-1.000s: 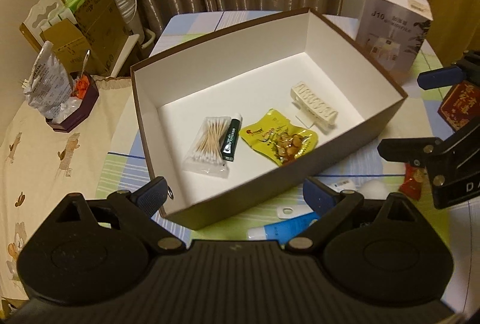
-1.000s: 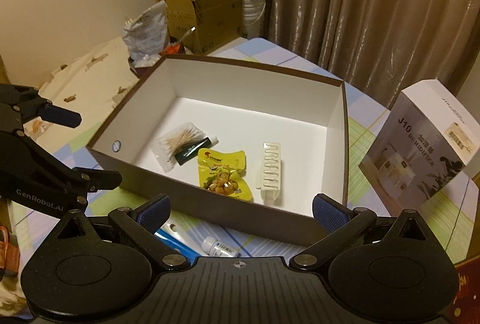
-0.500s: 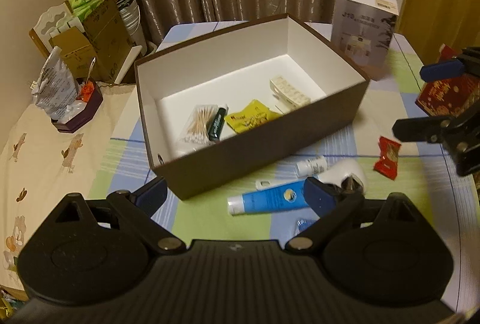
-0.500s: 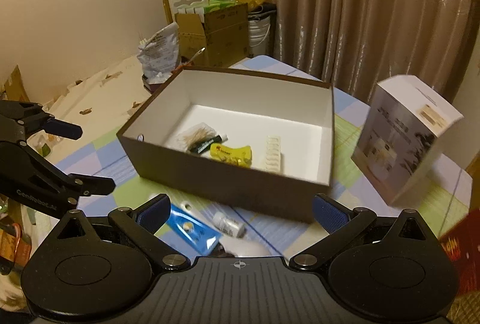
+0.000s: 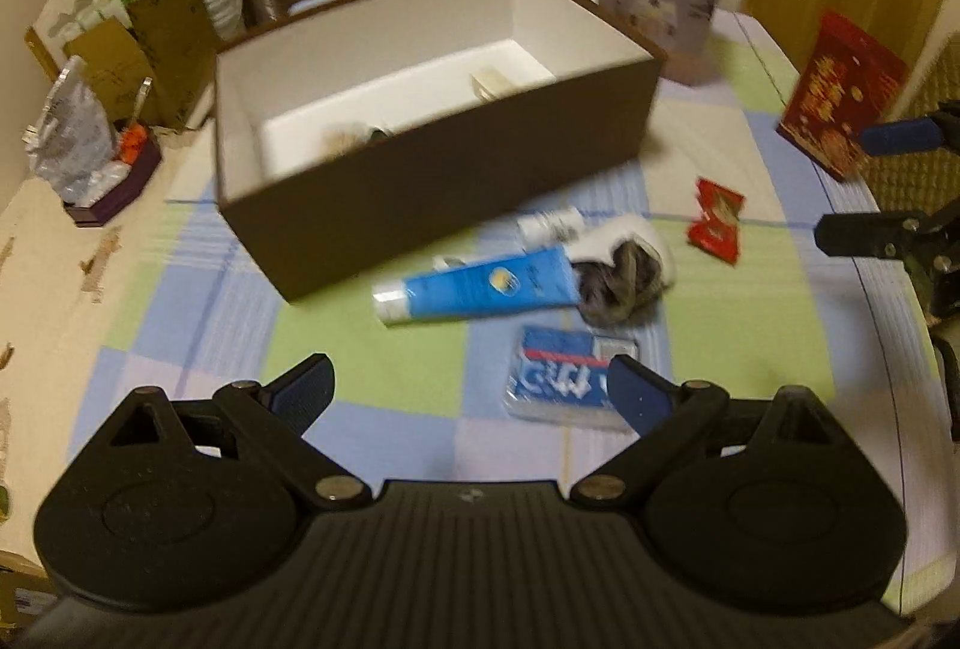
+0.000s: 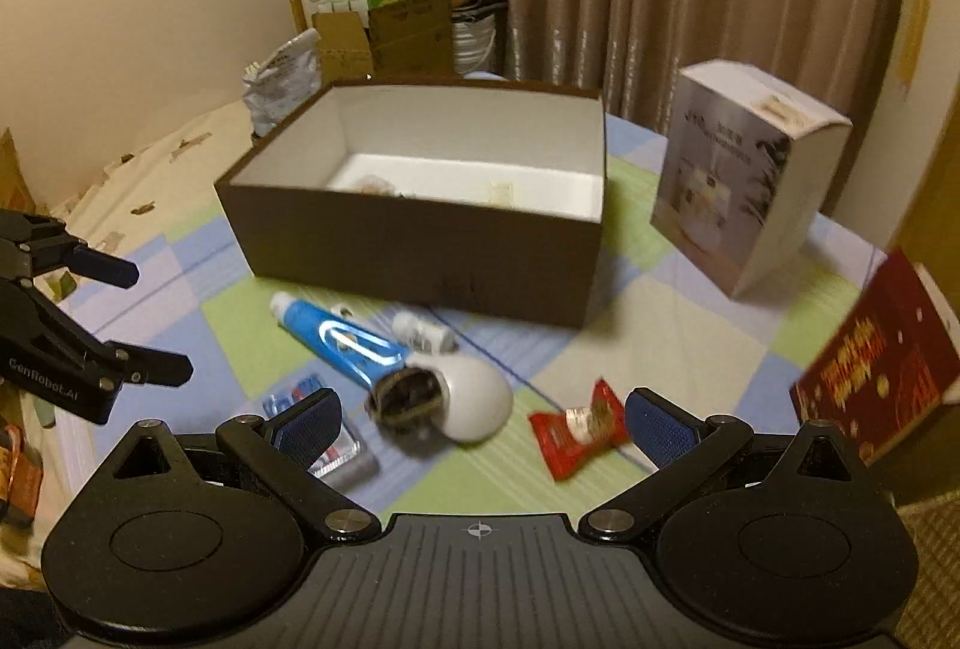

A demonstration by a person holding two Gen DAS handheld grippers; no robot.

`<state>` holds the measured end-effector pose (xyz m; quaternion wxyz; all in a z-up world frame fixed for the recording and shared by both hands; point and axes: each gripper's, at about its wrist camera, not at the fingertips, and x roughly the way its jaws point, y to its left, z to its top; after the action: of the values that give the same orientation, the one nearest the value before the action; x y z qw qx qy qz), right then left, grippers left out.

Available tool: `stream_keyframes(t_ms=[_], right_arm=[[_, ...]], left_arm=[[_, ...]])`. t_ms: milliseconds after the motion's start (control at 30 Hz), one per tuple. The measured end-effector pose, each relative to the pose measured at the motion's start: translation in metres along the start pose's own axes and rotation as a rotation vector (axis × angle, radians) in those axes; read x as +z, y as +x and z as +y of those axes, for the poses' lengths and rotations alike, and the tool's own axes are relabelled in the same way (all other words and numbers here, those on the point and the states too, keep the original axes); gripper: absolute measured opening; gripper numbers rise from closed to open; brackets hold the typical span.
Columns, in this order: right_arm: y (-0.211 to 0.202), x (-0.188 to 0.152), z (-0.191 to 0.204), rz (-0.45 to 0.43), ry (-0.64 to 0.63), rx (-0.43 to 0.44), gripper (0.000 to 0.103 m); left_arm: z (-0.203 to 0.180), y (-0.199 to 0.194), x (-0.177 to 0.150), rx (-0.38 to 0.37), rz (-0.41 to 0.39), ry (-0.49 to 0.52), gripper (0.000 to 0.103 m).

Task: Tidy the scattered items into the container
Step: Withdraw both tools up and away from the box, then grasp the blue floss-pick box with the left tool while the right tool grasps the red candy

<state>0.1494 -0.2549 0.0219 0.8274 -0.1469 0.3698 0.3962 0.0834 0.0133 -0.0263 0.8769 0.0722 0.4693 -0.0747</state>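
Observation:
A brown box (image 5: 456, 181) (image 6: 414, 241) with a white inside stands open on the checked tablecloth, with a few small items on its floor. In front of it lie a blue tube (image 5: 480, 286) (image 6: 342, 340), a small white bottle (image 5: 549, 223) (image 6: 423, 332), a white hairbrush (image 5: 624, 271) (image 6: 444, 400) clogged with hair, a blue tissue pack (image 5: 570, 385) (image 6: 327, 442) and a red snack packet (image 5: 717, 220) (image 6: 579, 430). My left gripper (image 5: 471, 397) (image 6: 123, 325) is open above the cloth near the tissue pack. My right gripper (image 6: 483, 427) (image 5: 864, 184) is open over the brush and red packet.
A white carton (image 5: 660, 24) (image 6: 750, 175) stands right of the box. A red gift box (image 5: 840, 99) (image 6: 870, 373) leans at the far right. Cardboard boxes (image 5: 126, 48) (image 6: 384, 30), a silver bag (image 5: 69, 138) and curtains fill the back.
Both grippers have pulled back and dropped lower from over the box. The tube, brush, tissue pack and red packet on the cloth have come into view.

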Motion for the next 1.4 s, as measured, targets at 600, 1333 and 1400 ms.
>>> stream_keyframes(t_ms=[600, 1333, 1400], right_arm=[[0.016, -0.081, -0.020, 0.119, 0.170, -0.035, 0.103], [0.045, -0.083, -0.060, 0.166, 0.234, -0.018, 0.103], [0.050, -0.082, -0.062, 0.166, 0.240, -0.010, 0.103]], left_arm=[[-0.026, 0.036, -0.035, -0.083, 0.043, 0.053, 0.096], [-0.044, 0.104, -0.014, -0.120, 0.072, 0.174, 0.095], [-0.044, 0.111, -0.012, -0.126, 0.077, 0.176, 0.090]])
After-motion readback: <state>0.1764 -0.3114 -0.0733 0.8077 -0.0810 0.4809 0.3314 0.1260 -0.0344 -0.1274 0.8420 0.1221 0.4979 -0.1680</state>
